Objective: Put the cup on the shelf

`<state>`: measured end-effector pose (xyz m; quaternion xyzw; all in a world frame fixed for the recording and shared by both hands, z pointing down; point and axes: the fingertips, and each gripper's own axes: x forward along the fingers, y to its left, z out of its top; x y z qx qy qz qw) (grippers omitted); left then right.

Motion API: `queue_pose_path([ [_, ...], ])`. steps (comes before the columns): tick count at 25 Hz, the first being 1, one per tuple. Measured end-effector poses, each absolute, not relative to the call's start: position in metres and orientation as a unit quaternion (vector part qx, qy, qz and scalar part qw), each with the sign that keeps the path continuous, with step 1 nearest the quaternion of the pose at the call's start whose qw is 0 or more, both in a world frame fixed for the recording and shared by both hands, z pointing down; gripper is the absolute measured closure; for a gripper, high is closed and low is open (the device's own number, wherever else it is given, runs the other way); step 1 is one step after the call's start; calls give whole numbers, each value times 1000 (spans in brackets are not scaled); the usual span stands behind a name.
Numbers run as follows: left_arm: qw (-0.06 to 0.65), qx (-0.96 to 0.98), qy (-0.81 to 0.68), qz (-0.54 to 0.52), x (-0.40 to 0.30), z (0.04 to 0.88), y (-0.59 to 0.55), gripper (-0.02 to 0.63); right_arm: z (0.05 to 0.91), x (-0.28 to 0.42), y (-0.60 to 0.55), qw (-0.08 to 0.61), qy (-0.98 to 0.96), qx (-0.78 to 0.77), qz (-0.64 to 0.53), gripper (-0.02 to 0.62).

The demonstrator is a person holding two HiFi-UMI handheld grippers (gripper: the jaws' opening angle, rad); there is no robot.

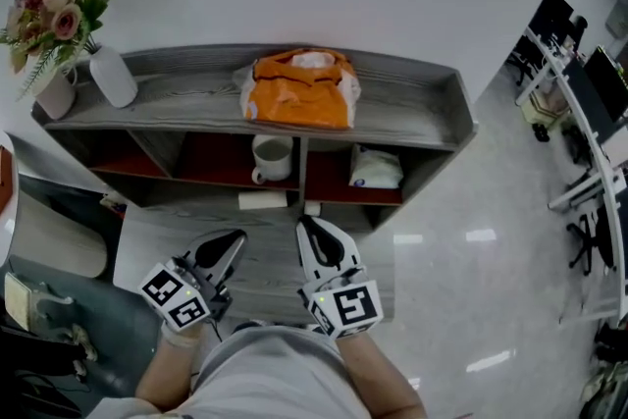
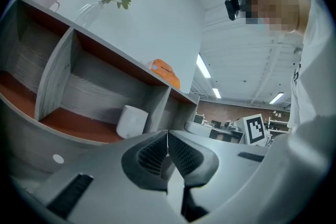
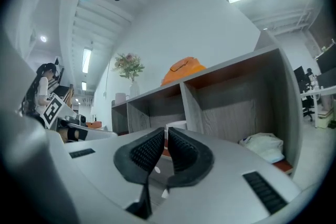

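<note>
My left gripper has its jaws pressed together: in the left gripper view the ribbed pads meet along one thin line and nothing sits between them. My right gripper is as good as closed too. In its own view the two pads stand with only a narrow slit between them at the tips, and that slit is empty. Neither gripper touches anything; both hang in the air with the tips pointing toward the shelf.

The cup is white and stands upright inside the shelf's lower level, ahead of both grippers and well apart from them. It sits just left of the upright divider. From the left gripper it shows beyond the tips and a little to their left. From the right gripper it lies straight behind the tips, partly covered by them.

Above the cup, on the shelf's top board, lies an orange bag. Ahead and to the right of the right gripper, in the next compartment, is a crumpled white bag.
</note>
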<state>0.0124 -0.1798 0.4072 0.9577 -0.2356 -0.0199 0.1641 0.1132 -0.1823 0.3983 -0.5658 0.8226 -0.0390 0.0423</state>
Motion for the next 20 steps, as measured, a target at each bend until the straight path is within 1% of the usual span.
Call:
queue_pose_path([
  [10,162,966,-203,-18,30,405,-180,589,393,119,-156,44,818,-572,-38,560],
  [20,160,967,-199,-14,30,406,-179,589,392,119,-160,50,811,-582,-31,561],
])
